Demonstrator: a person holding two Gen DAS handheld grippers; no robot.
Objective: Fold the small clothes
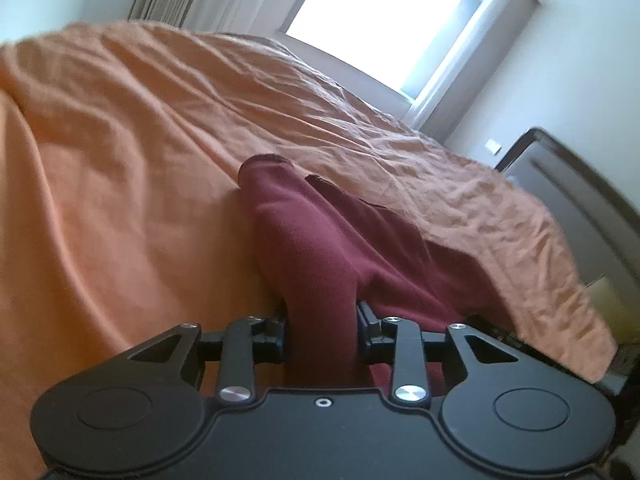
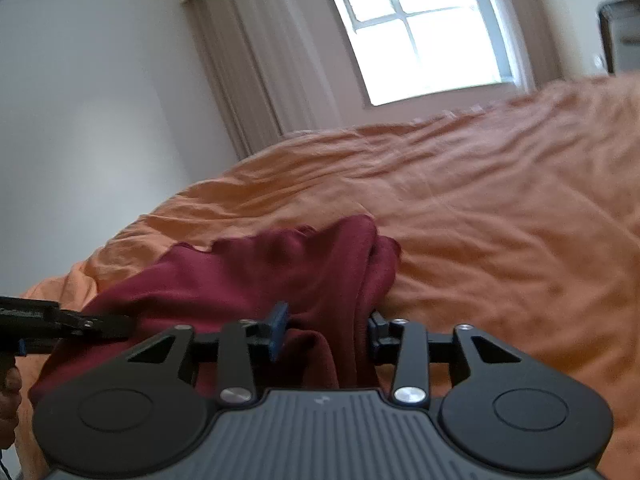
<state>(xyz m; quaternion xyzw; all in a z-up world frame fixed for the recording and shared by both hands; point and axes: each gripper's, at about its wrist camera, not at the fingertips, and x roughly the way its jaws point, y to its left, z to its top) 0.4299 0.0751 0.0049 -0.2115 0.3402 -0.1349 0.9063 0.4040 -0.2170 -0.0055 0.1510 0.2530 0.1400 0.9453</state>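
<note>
A dark red garment (image 1: 320,240) lies bunched on the orange bed cover (image 1: 120,160). In the left wrist view a thick fold of it runs between the fingers of my left gripper (image 1: 323,330), which is shut on it. The right wrist view shows the same garment (image 2: 280,272) rising in a crumpled ridge. My right gripper (image 2: 327,330) is shut on another bunch of the cloth, with a blue pad (image 2: 278,328) against the fabric. The left gripper (image 2: 100,324) reaches in from the left edge onto the cloth.
The wrinkled orange bed cover (image 2: 500,220) stretches far ahead and to both sides. A dark headboard (image 1: 580,200) stands at the right. A bright window (image 2: 420,32) and curtains (image 2: 248,60) are behind the bed. A hand (image 2: 8,396) shows at the left edge.
</note>
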